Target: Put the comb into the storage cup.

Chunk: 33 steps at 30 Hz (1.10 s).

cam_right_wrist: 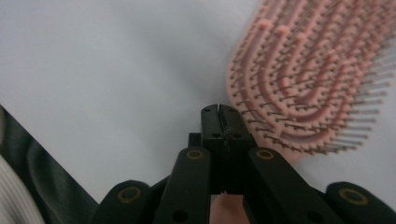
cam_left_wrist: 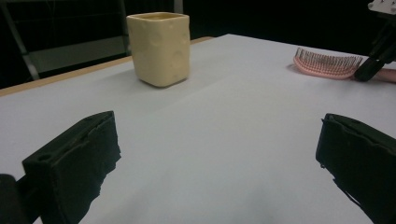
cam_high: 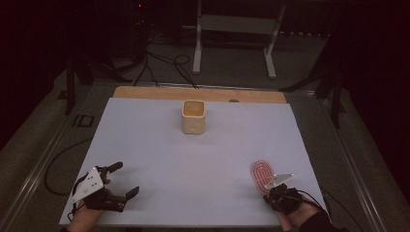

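Note:
A pink hairbrush [cam_high: 261, 172] lies bristles up near the front right of the white sheet. It appears close up in the right gripper view as the hairbrush [cam_right_wrist: 308, 79], and at the far right in the left gripper view as the hairbrush [cam_left_wrist: 327, 63]. My right gripper [cam_high: 275, 185] sits over the handle end, its jaws pressed together at the right gripper [cam_right_wrist: 219, 111]. A bit of pink handle [cam_right_wrist: 227, 205] shows behind them through the linkage. A cream square cup [cam_high: 194, 116] stands upright at the middle back, also seen as the cup [cam_left_wrist: 159, 48]. My left gripper [cam_high: 122, 179] rests open at the front left with nothing between its jaws.
The white sheet [cam_high: 193, 164] covers most of a wooden table [cam_high: 145, 92]. Cables and a metal stand [cam_high: 237, 29] are on the dark floor behind the table. The sheet's front edge runs just below both hands.

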Tool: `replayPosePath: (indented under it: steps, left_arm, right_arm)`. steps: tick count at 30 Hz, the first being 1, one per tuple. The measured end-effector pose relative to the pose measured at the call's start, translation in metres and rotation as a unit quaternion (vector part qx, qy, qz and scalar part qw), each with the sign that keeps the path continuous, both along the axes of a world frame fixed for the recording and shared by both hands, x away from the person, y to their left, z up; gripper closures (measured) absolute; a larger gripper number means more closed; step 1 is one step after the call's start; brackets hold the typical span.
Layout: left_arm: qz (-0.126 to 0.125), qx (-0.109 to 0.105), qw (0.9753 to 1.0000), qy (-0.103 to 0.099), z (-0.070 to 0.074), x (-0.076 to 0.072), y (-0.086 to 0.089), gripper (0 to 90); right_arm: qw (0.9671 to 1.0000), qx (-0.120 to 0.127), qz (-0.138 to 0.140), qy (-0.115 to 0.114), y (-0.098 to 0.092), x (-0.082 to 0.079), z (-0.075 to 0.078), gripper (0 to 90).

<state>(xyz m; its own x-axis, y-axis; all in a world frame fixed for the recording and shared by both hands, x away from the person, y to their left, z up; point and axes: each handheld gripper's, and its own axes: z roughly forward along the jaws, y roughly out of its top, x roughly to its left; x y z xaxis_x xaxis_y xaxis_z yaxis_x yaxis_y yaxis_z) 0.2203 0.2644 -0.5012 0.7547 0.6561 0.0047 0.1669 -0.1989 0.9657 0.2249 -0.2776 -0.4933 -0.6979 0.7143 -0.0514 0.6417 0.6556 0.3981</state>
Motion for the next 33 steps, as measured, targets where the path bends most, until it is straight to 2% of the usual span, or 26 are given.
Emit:
replayPosePath:
  steps: [4, 8, 11, 15, 18, 25, 30, 33]
  left_arm:
    - [0.000, 0.000, 1.0000, 0.001, 0.000, 0.000, 0.000, 0.0]
    - [-0.001, 0.001, 1.0000, 0.000, 0.000, 0.000, 0.000, 0.0]
    - [0.000, 0.000, 1.0000, 0.000, 0.000, 0.000, 0.000, 0.0]
    - [-0.001, 0.001, 1.0000, 0.002, 0.000, 0.001, 0.000, 0.0]
    - [-0.001, 0.000, 1.0000, 0.001, 0.000, 0.001, 0.000, 0.0]
    - [0.000, -0.001, 1.0000, 0.001, 0.000, 0.001, 0.001, 0.0]
    - [0.000, 0.000, 1.0000, 0.000, 0.000, 0.001, 0.001, 0.0]
    - [0.000, -0.001, 1.0000, 0.000, 0.000, 0.000, 0.000, 0.0]
  right_arm:
    - [0.9999, -0.013, -0.002, -0.002, -0.010, 0.000, 0.001, 90.0]
    - [0.9998, -0.008, -0.016, -0.002, -0.020, 0.004, 0.002, 90.0]
    - [0.9996, -0.020, -0.021, -0.007, -0.024, 0.007, 0.002, 90.0]
    - [0.9992, -0.018, -0.033, -0.010, -0.031, 0.014, 0.002, 90.0]
    - [0.9992, -0.014, -0.035, -0.010, -0.032, 0.018, 0.001, 90.0]
    - [0.9990, -0.027, -0.034, -0.012, -0.036, 0.024, 0.003, 90.0]
    - [0.9990, -0.027, -0.034, -0.009, -0.041, 0.029, 0.002, 90.0]
    - [0.9986, -0.039, -0.034, -0.014, -0.043, 0.031, 0.003, 90.0]
